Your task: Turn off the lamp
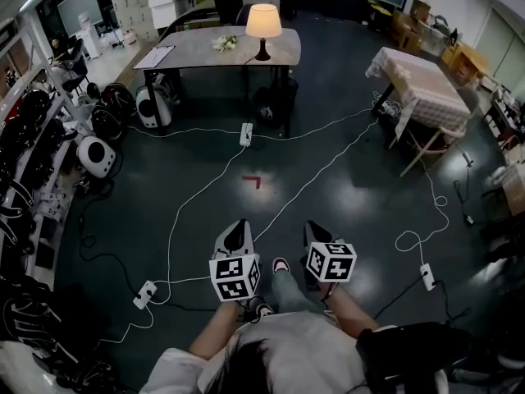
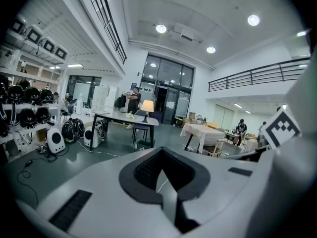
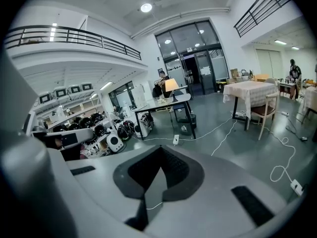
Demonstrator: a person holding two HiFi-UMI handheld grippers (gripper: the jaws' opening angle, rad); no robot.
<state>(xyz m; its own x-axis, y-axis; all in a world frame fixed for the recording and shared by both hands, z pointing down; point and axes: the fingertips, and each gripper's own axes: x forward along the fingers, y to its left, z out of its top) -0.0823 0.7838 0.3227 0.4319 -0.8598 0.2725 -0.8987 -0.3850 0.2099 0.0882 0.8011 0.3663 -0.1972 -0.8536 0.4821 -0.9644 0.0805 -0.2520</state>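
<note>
White-shelled left tool (image 1: pixel 236 235) and right tool (image 1: pixel 317 236) side by side, low before torso, forearms stretched forward, tips angled slightly down toward floor. Jaws of both pressed together, nothing between. Lit lamp (image 1: pixel 262 27) far ahead on worktop (image 1: pixel 205 52), well apart.

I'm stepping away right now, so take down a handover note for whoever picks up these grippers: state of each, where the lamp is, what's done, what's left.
Left gripper: jaws shut, empty.
Right gripper: jaws shut, empty. Both are held low in front of the person.
Lamp: lit, standing on the far table, across the floor.
Done: nothing yet.
Left: walk over and switch the lamp off.
</note>
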